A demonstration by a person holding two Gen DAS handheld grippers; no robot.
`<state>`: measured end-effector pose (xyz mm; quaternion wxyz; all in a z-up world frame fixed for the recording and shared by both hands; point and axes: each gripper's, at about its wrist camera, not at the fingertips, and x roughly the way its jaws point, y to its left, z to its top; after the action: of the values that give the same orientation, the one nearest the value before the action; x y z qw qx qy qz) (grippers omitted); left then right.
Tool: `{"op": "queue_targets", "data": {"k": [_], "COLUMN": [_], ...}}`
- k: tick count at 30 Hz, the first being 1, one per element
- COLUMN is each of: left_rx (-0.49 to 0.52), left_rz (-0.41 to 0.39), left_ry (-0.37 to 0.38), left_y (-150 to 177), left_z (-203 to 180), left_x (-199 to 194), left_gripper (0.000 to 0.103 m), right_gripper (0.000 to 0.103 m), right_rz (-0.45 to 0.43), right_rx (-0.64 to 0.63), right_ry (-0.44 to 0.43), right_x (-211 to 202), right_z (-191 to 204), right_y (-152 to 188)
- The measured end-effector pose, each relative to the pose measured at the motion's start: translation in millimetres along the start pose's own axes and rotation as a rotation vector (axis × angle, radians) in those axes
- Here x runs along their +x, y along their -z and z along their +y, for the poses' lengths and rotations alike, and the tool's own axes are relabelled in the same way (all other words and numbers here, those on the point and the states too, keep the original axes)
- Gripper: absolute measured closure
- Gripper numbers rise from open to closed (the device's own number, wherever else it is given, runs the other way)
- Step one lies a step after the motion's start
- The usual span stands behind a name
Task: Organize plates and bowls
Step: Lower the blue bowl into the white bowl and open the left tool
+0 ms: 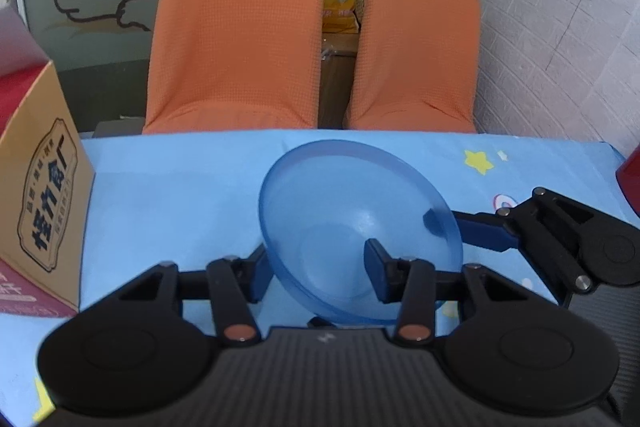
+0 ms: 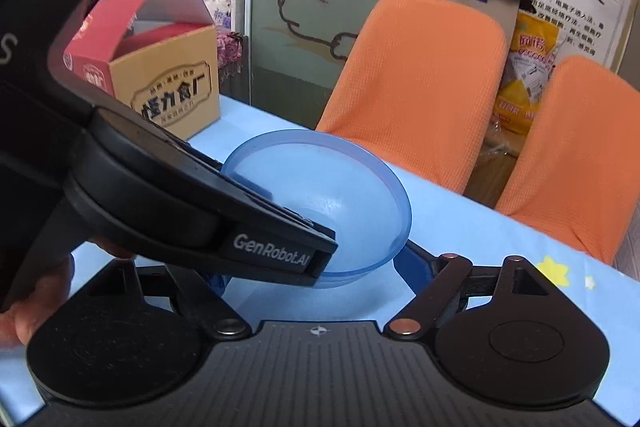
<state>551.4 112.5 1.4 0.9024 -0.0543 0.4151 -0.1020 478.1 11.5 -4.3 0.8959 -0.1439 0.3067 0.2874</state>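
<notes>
Left wrist view: the left gripper (image 1: 316,267) fingers straddle the near wall of the translucent blue bowl (image 1: 352,211), tilted above the bench (image 1: 168,187); the right gripper (image 1: 452,227) fingers pinch its right rim. Transfer advice: close one grip fully before loosening the other.

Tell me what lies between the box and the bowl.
Only bare blue cloth lies between the box and the bowl; the left wrist view shows this.
</notes>
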Motion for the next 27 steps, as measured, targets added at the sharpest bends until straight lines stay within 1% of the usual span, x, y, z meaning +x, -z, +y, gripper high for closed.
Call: {"op": "queue_targets", "data": {"k": [5,10,15,19,22,24,27], "left_rx": [0.025,0.04,0.075,0.116,0.162,0.18,0.203], "left_rz": [-0.041,-0.054,-0.016,0.019,0.043,0.058,0.078], "left_ry": [0.038,0.098,0.161,0.214,0.238,0.253,0.26], "left_y": [6,30,79,123,155,171,188], "left_z": [-28,-70,-120,-157,-184,-195,-209], "left_x": [-42,-90,-126,-143,-151,-154,-155], "left_gripper": [0.059,0.058,0.058,0.058,0.058,0.058,0.058], "right_gripper": [0.032,0.032,0.032,0.032,0.031,0.031,0.031], "right_rz": [-0.03,-0.036,-0.006,0.034,0.063,0.074,0.083], "right_rx": [-0.021,-0.012,0.012,0.047,0.063,0.078,0.101], "right_ry": [0.022,0.043,0.058,0.074,0.1,0.111,0.121], "right_x": [-48,-113,-179,-221,-245,-257,-267], "right_z": [1,7,18,21,26,28,31], "right_y": [-2,9,46,82,110,126,146]}}
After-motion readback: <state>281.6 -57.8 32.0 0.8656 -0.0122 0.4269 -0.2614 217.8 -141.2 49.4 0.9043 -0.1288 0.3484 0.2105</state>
